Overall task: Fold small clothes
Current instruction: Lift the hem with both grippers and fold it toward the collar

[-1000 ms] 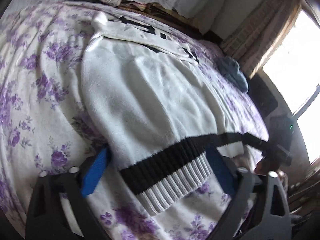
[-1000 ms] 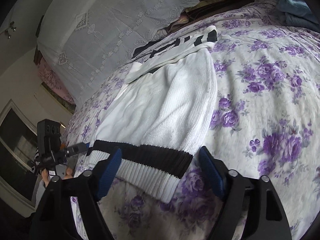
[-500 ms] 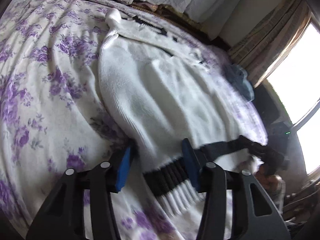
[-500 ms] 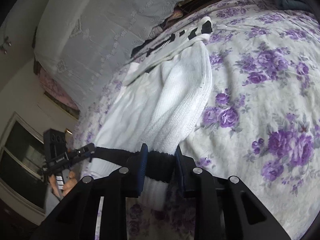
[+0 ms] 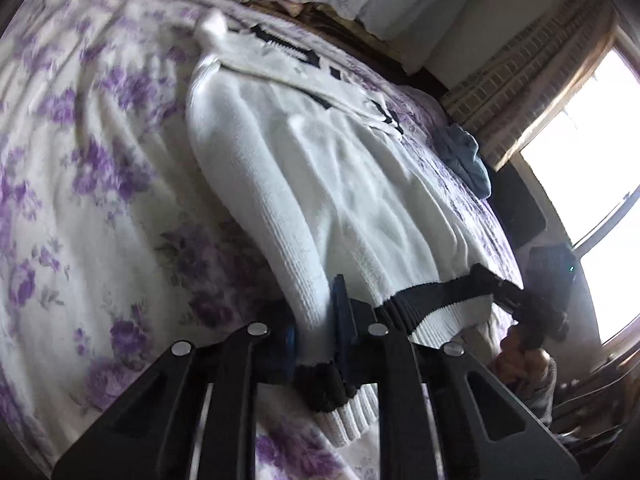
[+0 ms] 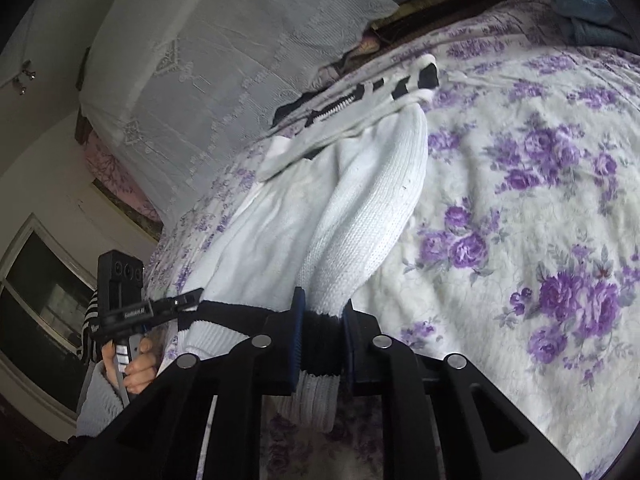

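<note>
Both tongs (image 5: 314, 320) (image 6: 322, 340) clamped tight

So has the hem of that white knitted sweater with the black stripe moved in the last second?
Yes. The white knitted sweater hem is now bunched and lifted off the purple-flowered bedspread.

Black left tongs (image 5: 314, 332) with blue pads are pinched on the hem corner of a white knitted sweater (image 5: 320, 184). The sweater stretches away ahead of them across a bed (image 5: 80, 208) covered in purple flowers. To their right, the right tongs (image 5: 496, 284) grip the black hem band. A blue cloth (image 5: 466, 156) lies farther ahead, right.
</note>
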Demonstrator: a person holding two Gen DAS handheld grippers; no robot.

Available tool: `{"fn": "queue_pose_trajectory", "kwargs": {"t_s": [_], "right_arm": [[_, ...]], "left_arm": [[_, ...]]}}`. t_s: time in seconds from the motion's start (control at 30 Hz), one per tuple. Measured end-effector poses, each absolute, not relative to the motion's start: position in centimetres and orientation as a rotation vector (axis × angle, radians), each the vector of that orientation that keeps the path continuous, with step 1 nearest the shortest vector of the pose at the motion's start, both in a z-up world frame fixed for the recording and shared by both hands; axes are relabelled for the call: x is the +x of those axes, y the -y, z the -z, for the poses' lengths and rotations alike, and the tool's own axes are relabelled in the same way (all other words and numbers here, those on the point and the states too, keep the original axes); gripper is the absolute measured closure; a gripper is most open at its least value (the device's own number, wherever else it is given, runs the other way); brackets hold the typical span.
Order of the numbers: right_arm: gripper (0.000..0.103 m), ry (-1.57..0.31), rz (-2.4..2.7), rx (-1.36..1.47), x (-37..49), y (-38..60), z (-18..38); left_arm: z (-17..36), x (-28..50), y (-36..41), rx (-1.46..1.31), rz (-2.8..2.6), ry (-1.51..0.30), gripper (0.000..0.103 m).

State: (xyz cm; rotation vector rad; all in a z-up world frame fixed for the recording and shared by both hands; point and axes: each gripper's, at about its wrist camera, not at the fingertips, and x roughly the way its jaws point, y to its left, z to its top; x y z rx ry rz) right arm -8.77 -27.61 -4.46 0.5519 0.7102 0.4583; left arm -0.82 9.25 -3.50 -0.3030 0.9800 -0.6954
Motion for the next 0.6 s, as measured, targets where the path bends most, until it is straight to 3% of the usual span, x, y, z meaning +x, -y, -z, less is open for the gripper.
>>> {"fn": "queue_pose_trajectory", "kwargs": {"t_s": [0.6], "right_arm": [[0.087, -0.599, -0.451, 0.390, -4.2, 26.9, -3.2]], "left_arm": [[-3.4, 2.2, -6.9, -0.207, 0.688, -0.780, 0.093]]}}
